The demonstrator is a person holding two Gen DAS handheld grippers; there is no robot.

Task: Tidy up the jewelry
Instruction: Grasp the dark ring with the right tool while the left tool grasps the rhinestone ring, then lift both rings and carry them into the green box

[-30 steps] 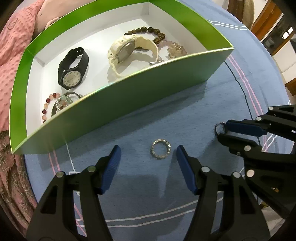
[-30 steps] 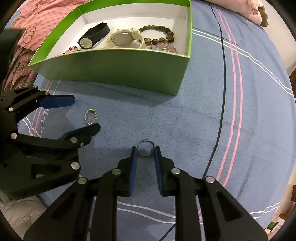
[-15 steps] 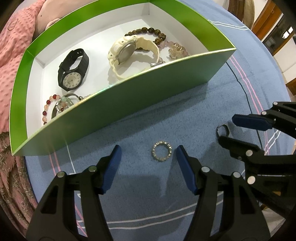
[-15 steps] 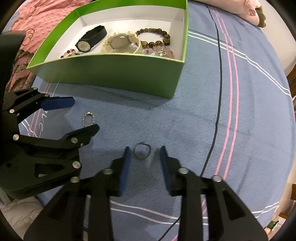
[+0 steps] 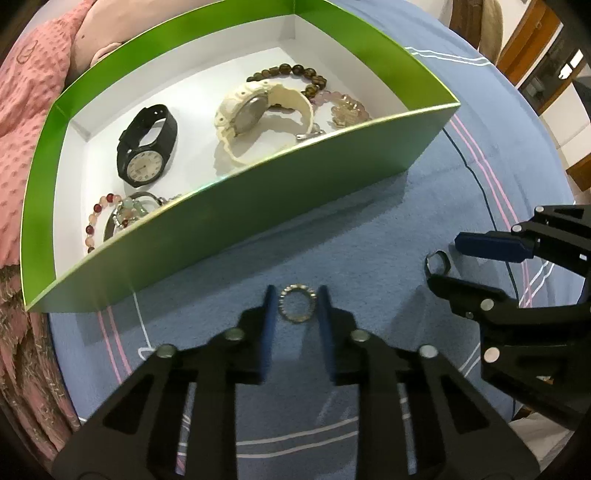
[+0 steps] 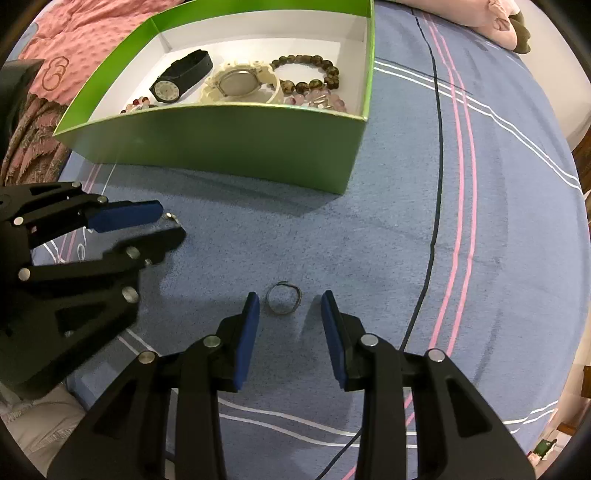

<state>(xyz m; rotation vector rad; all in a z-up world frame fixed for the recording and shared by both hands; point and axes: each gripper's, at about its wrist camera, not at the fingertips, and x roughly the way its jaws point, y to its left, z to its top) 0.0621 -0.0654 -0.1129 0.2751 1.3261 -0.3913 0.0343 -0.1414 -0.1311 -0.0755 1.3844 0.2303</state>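
Note:
A studded silver ring [image 5: 297,303] lies on the blue cloth between the pads of my left gripper [image 5: 296,295], which has closed in on both its sides. A thin plain ring [image 6: 283,298] lies on the cloth between the tips of my right gripper [image 6: 289,306], which is open and not touching it; it also shows in the left wrist view [image 5: 437,263]. The green box [image 5: 258,199] behind holds a black watch [image 5: 146,147], a cream watch [image 5: 255,110] and bead bracelets [image 5: 295,74].
The box [image 6: 236,147] stands just beyond both grippers. Pink bedding [image 6: 74,33] lies behind and left of it. The striped blue cloth [image 6: 461,221] stretches to the right. My left gripper [image 6: 162,225] is at the left of the right wrist view.
My left gripper has closed from wide open onto the studded ring. My right gripper has opened, let go of the thin ring and left it lying on the cloth.

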